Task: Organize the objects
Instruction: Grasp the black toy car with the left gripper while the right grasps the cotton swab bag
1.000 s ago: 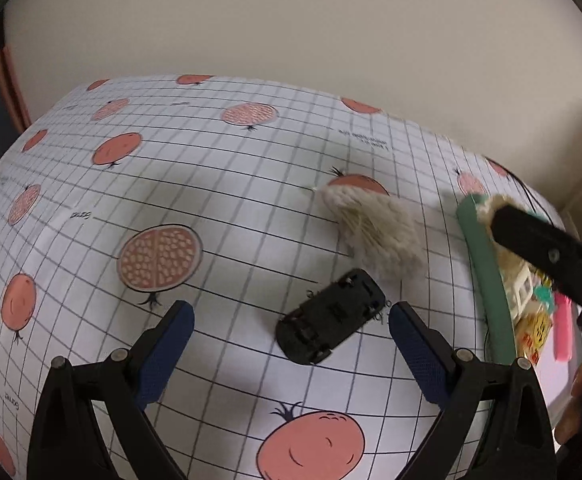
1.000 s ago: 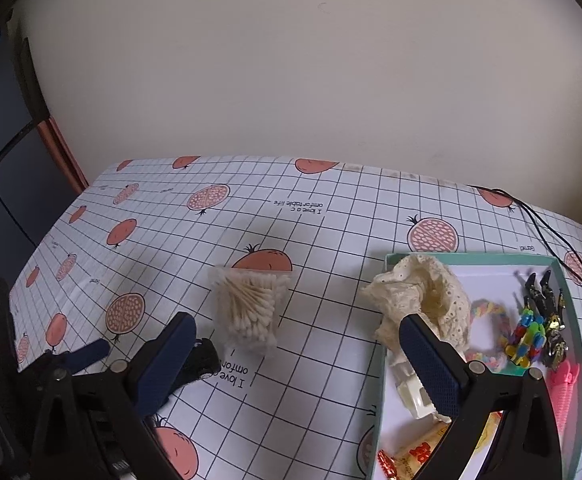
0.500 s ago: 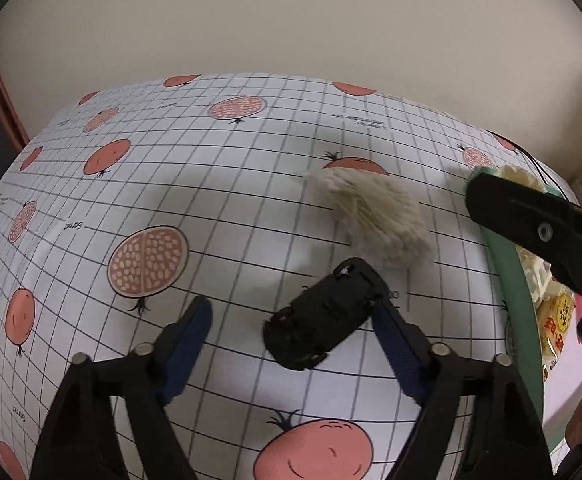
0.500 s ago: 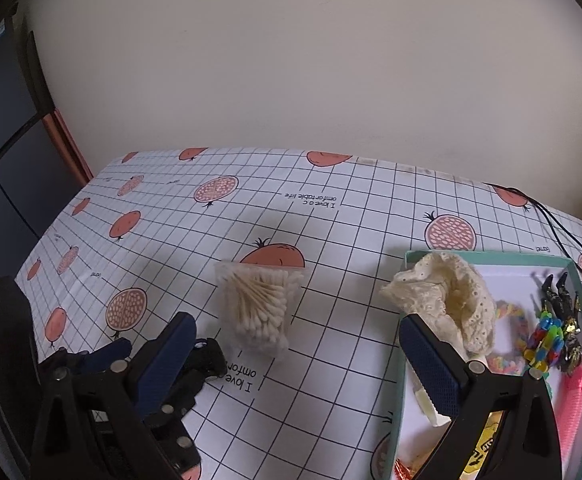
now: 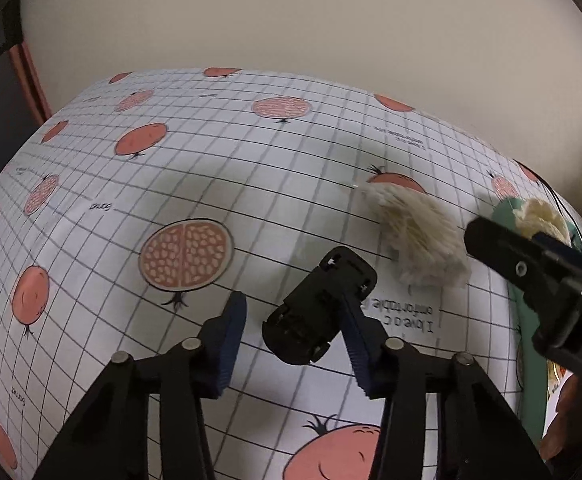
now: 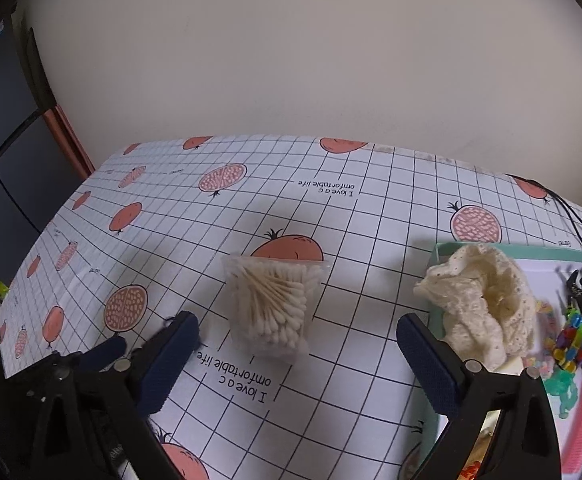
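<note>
though half-open, left gripper (image 5: 291, 320) around toy car (image 5: 318, 307)

Toy car (image 5: 319, 312) lies left of cotton swabs (image 6: 273, 308); tray (image 6: 491, 249) lies to their right.

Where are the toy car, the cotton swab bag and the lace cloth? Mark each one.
black toy car (image 5: 318, 312), left wrist view, on its upturned underside.
bag of cotton swabs (image 6: 273, 304), right wrist view, middle of the bag.
cream lace cloth (image 6: 487, 300), right wrist view, centre of the bunched fabric.
</note>
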`<state>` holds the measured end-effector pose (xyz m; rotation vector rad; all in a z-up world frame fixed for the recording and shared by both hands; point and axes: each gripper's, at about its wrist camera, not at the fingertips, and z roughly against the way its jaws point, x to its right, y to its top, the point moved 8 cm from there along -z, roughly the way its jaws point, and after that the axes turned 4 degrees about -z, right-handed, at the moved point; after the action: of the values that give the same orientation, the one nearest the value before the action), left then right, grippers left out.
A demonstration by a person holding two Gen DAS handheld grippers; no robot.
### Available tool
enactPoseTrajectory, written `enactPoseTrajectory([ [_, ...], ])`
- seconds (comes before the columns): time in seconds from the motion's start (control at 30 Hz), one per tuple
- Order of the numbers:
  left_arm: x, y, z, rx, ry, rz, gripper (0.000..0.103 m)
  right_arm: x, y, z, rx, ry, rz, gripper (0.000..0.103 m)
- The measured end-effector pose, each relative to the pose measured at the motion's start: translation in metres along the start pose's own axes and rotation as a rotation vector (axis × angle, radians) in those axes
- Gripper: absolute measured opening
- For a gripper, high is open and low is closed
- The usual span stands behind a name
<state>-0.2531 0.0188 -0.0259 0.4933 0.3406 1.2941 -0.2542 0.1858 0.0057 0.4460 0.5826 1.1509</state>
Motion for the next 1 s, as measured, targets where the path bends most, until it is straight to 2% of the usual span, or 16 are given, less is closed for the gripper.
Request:
enactPoseTrajectory([
  [0.23,-0.030,0.001,-0.001,0.007,0.029,0.122,0.048,-0.005,-0.006,-0.020,-0.025,-0.014,0.014,0.096],
  [0.37,-0.045,0.001,-0.003,0.005,0.008,0.189,0.048,-0.008,-0.009,-0.031,-0.038,-0.025,0.025,0.093],
  [0.67,-0.038,0.004,-0.010,-0.007,-0.031,0.190,0.048,-0.009,-0.013,-0.048,-0.058,-0.036,0.018,0.081],
  [0.77,-0.035,-0.001,-0.017,-0.031,-0.027,0.181,0.048,-0.010,-0.013,-0.050,-0.056,-0.031,0.015,0.066],
  [0.83,-0.034,-0.003,-0.019,-0.035,-0.027,0.179,0.048,-0.010,-0.012,-0.049,-0.053,-0.038,0.016,0.051],
  [0.87,-0.034,-0.003,-0.019,-0.036,-0.022,0.173,0.047,-0.010,-0.012,-0.049,-0.053,-0.039,0.015,0.048],
  [0.9,-0.033,-0.003,-0.019,-0.038,-0.024,0.170,0.045,-0.011,-0.013,-0.048,-0.055,-0.039,0.016,0.041],
  [1.0,-0.031,-0.003,-0.019,-0.043,-0.020,0.158,0.029,-0.009,-0.014,-0.046,-0.065,-0.033,0.014,0.038],
])
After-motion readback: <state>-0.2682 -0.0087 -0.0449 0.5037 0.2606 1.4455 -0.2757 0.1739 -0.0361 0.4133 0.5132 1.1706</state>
